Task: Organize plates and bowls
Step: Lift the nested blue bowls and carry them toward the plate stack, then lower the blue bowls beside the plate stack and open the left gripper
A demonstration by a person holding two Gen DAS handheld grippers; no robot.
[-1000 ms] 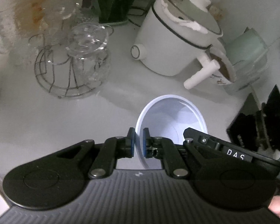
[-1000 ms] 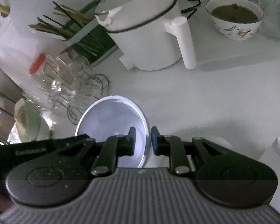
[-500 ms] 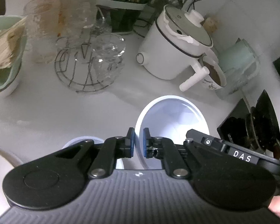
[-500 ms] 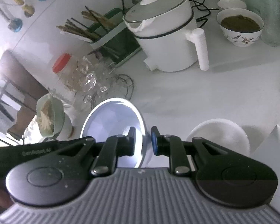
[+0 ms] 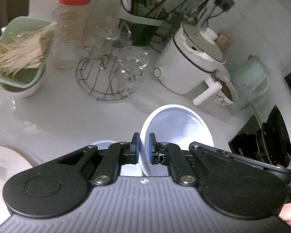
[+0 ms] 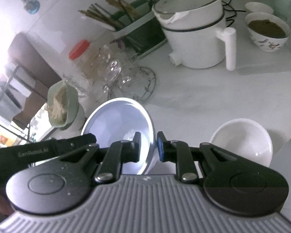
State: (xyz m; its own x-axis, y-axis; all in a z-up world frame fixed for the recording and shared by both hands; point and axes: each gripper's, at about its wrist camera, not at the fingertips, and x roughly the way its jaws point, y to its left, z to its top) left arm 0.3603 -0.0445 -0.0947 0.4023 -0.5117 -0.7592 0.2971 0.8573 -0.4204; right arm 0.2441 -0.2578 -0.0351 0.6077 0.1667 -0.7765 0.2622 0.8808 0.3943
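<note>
Dim, soft fisheye views; window glare blows out the right-wrist view's left edge.

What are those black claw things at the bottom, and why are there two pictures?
Those are two grabbing tools, one in each of a person's hands. Each carries a small camera looking along its fingers, so there is one picture per tool. The left hand-held gripper pinches one edge of a white bowl. The right hand-held gripper pinches the opposite edge of the same bowl, so they carry it together above the white counter. On the counter stand a white pot, a wire rack of glasses, a red-lidded jar and another empty white bowl.
</note>
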